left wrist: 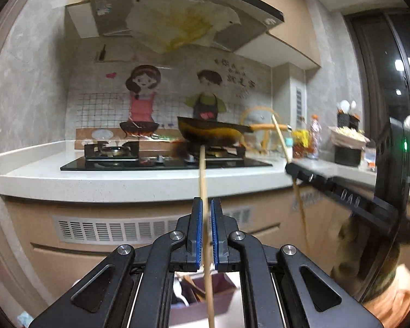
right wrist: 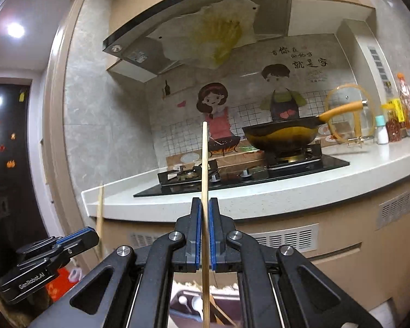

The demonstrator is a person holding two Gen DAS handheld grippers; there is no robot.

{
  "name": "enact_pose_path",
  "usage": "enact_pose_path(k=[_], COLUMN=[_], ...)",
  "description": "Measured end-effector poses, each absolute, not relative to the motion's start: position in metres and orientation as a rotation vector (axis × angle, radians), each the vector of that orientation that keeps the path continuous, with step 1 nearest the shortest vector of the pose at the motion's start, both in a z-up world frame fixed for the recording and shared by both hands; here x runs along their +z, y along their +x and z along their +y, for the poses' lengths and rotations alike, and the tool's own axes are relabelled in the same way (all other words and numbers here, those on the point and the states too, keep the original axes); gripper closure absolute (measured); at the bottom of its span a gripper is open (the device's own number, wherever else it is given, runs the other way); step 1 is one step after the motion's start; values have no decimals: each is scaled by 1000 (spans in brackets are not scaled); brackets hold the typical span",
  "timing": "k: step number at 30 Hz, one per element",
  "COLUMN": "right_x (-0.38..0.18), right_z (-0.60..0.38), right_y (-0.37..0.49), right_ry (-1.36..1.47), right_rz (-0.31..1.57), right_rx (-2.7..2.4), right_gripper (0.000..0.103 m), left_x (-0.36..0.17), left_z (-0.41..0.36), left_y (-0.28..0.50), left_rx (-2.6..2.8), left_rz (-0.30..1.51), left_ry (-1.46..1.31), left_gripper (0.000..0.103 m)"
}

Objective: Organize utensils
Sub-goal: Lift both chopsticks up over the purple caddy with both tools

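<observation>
currently each tool pinching one chopstick upright: left gripper [left wrist: 206,205] on left chopstick [left wrist: 202,172], right gripper [right wrist: 204,205] on right chopstick [right wrist: 204,158]; utensil box [left wrist: 205,292] at 6 o'clock below; keep sticks vertical, clear of countertop [left wrist: 150,183], lower tips into one compartment

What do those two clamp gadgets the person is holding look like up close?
Both are black, angular tools. The left gripper and right gripper each have two flat fingers faced with ridged blue pads, moved by black linkage bars with round silver pivot pins. Seen from the side, the left one's body carries white "GenRobot.AI" lettering; the right one's shows a small green light. A camouflage-patterned sleeve shows behind it.
</observation>
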State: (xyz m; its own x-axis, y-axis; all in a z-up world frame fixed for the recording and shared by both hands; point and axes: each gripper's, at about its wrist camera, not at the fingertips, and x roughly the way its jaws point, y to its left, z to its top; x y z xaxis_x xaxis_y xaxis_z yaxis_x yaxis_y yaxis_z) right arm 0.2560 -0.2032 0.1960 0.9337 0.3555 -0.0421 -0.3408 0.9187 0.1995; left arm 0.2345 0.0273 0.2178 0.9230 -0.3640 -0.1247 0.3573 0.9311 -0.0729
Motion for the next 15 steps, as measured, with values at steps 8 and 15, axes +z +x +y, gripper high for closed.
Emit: enact_pose_path(k=[8, 15], right_x=[147, 102], right_z=[-159, -150], right_y=[312, 311], right_ry=[166, 63], right_rz=[147, 308], right_rx=[311, 395], right_gripper=[97, 97], left_x=[171, 79], left_z=[52, 84], left_y=[300, 328], left_rx=[-371, -270], left_rz=[229, 491], left_ry=[-117, -142], left_gripper=[97, 95])
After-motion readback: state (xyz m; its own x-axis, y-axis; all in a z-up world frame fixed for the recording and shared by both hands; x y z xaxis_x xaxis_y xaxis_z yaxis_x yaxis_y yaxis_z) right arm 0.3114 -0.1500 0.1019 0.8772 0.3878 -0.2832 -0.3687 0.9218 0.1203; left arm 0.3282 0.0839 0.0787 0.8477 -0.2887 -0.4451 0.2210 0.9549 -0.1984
